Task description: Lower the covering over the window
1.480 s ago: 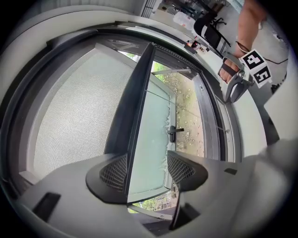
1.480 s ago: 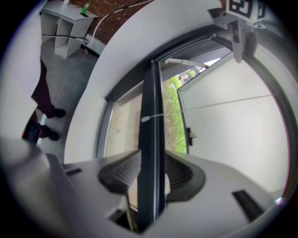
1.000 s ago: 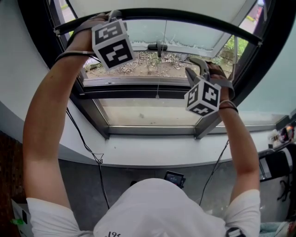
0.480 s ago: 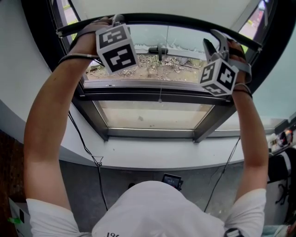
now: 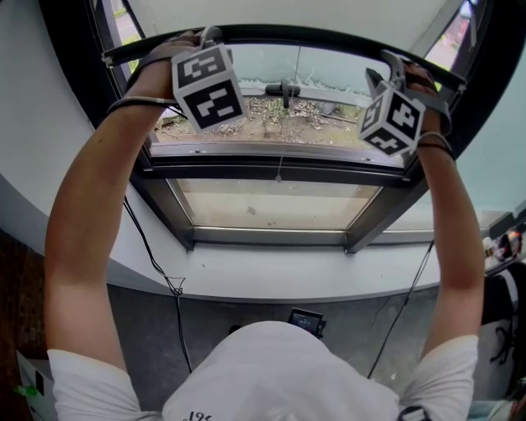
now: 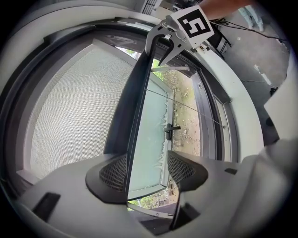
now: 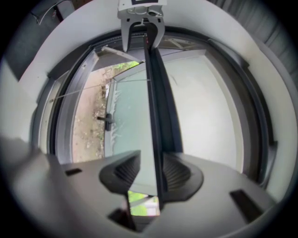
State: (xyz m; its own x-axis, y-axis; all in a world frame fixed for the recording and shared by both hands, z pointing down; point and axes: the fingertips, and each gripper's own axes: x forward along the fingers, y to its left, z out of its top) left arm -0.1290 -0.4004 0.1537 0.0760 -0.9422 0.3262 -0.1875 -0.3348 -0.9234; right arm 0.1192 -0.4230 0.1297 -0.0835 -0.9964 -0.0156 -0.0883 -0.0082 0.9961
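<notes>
The window covering is a pale roller blind (image 5: 288, 10) with a black bottom bar (image 5: 288, 33), raised near the top of the window. My left gripper (image 5: 201, 34) is at the bar's left end and my right gripper (image 5: 390, 64) at its right end. In the left gripper view the bar (image 6: 135, 102) runs between the jaws of my left gripper (image 6: 148, 169), against the left pad, with daylight beside the right pad. In the right gripper view the bar (image 7: 153, 93) lies against the right pad of my right gripper (image 7: 151, 169), with a narrow gap to the left pad.
Behind the bar the outer sash with its black handle (image 5: 283, 86) stands tilted open over gravel and plants. A white sill (image 5: 271, 271) runs below the dark window frame (image 5: 164, 205). Cables (image 5: 152, 255) hang down the wall on both sides.
My right gripper has risen from the lower frame up to the right end of the blind bar. My left gripper has stayed at the left end.
</notes>
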